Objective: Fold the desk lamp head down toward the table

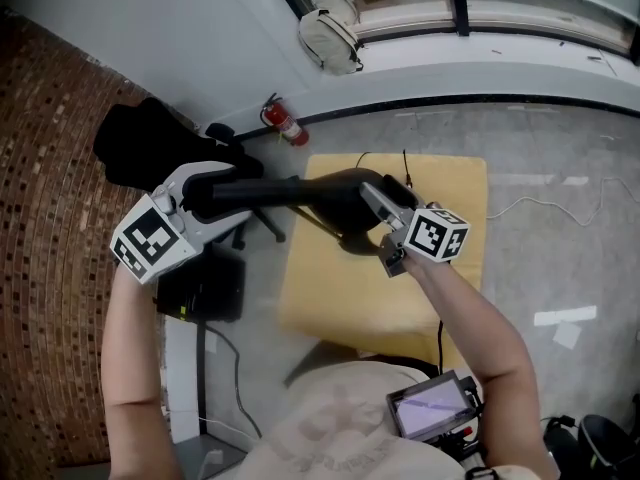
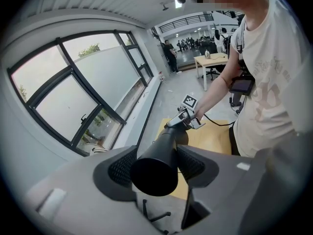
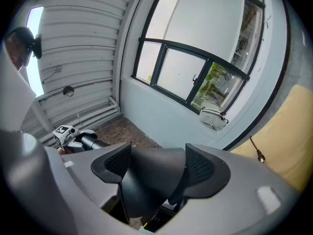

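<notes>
Here, the left gripper [image 1: 193, 196] and right gripper [image 1: 376, 201] both clamp the black desk lamp [image 1: 290, 193]; below them, a yellow table [image 1: 445, 263] on grey floor [image 1: 560, 218].

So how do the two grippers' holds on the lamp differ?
The left gripper clamps the lamp's round tubular end; the right gripper clamps a broader, flared part. The left gripper is out past the yellow table's edge; the right gripper is over it. Both are shut on the lamp.
</notes>
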The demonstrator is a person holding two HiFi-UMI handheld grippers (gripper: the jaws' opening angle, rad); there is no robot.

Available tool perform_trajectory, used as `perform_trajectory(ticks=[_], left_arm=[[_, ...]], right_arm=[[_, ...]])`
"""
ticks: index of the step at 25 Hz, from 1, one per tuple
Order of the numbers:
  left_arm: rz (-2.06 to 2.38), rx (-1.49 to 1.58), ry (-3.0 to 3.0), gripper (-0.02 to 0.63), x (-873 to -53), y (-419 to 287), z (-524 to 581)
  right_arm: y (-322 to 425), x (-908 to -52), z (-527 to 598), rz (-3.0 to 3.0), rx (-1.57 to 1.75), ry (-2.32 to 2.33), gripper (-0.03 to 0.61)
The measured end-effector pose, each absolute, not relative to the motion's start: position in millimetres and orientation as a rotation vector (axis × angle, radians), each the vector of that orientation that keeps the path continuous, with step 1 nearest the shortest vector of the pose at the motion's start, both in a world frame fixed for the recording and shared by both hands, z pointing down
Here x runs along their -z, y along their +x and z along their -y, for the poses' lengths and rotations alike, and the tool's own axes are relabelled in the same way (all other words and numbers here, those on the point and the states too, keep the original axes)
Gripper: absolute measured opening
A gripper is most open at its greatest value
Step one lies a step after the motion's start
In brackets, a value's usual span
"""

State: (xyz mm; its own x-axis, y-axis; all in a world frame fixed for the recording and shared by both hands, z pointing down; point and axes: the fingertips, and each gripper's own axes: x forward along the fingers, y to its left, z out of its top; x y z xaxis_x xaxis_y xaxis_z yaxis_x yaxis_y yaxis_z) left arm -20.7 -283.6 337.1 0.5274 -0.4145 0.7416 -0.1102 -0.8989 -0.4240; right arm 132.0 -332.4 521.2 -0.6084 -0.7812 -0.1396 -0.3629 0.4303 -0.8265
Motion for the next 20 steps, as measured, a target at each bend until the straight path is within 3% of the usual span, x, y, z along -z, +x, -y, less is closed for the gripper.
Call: perform_trajectory(ticks=[10,17,20], left_arm=[[-0.499,1.288,-2.479,0.275,-344.9,-28.4,291.9],[-0.81,0.911,-2.597,0.311,-322.1,-54.0,293.8],[-0.96,0.74,-2.639,0.308,-314.1,-72.5,284.1]], right_arm=[[130.7,-519.1,336.1,-2.24,1.021,-0.962,0.348],[169.9,-502.7,341.5,-2.345,0.851,-1.088,0.322],[181.0,-483.0,333.2,-2.391,0.799,-1.152,0.257]])
